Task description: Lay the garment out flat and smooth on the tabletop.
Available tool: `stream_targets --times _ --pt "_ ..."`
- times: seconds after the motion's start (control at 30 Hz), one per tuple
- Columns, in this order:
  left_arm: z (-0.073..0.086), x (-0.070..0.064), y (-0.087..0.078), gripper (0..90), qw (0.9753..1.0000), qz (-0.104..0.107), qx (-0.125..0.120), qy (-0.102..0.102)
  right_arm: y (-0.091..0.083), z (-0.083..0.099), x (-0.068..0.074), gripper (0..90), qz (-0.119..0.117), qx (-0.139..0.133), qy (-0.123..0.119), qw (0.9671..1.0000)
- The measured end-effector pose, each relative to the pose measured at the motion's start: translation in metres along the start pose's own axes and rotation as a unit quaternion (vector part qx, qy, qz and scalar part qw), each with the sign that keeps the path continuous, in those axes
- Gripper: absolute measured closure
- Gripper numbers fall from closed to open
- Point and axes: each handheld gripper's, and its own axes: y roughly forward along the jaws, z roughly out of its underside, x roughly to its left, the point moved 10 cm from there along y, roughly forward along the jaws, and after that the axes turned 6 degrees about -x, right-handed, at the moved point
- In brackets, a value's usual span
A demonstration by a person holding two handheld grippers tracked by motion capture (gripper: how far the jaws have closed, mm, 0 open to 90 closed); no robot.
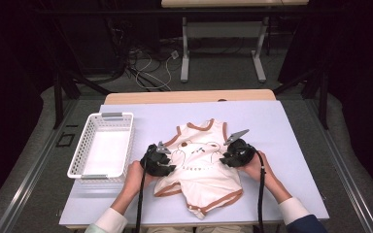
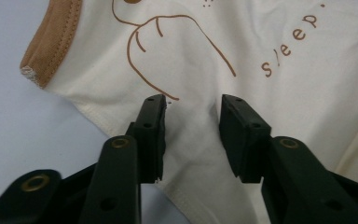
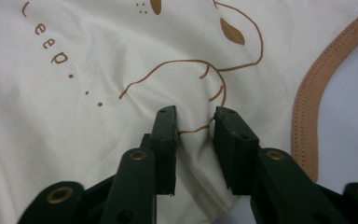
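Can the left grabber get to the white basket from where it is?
Probably yes. The left gripper sits on the left edge of the little shirt, and the white basket stands just to its left. Bare table lies between them, so nothing seems to block the way.

A table [image 1: 291, 126] with a pale lavender-blue top is carrying everything, and a strip of bare wood is showing along its far edge. A white plastic basket [image 1: 80, 155] is sitting on its left part. A cream baby bodysuit [image 1: 201, 172] with brown trim is lying flat on the middle part, just beside the basket but not touching it.
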Motion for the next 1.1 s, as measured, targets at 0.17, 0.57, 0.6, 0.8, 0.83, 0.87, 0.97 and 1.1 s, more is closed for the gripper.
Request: stream_targets --times 0.17,0.57,0.6,0.8,0.83,0.87,0.97,1.1 --pt "0.0 0.001 -0.001 79.4 0.9997 0.008 -0.009 -0.021 0.001 0.0 0.003 83.8 -0.003 -0.007 -0.004 1.0" --pt "0.004 -0.006 -0.006 88.0 0.9999 -0.004 0.007 -0.007 -0.004 -0.002 0.007 87.3 0.009 -0.019 -0.05 0.9985" --pt "0.005 -0.006 -0.006 88.1 0.9999 -0.002 0.007 -0.007 -0.006 -0.003 0.008 87.3 0.006 -0.02 -0.05 0.9985" --pt "0.008 -0.009 -0.014 88.2 1.0 0.001 0.007 -0.006 -0.018 -0.008 0.011 87.5 0.006 -0.03 -0.057 0.9979" --pt "0.009 -0.009 -0.016 88.2 1.0 0.001 0.008 -0.002 -0.019 -0.008 0.011 87.5 0.008 -0.029 -0.056 0.998" --pt "0.008 -0.009 -0.017 88.2 1.0 -0.001 0.004 0.0 -0.02 -0.008 0.012 87.6 0.007 -0.03 -0.056 0.998" --pt "0.008 -0.013 -0.023 88.2 1.0 0.004 0.004 0.003 -0.02 -0.005 0.014 87.8 -0.001 -0.017 -0.066 0.9977" --pt "0.009 -0.02 -0.027 88.3 0.9998 0.011 0.008 0.014 -0.02 -0.003 0.017 87.8 -0.004 -0.017 -0.069 0.9974"
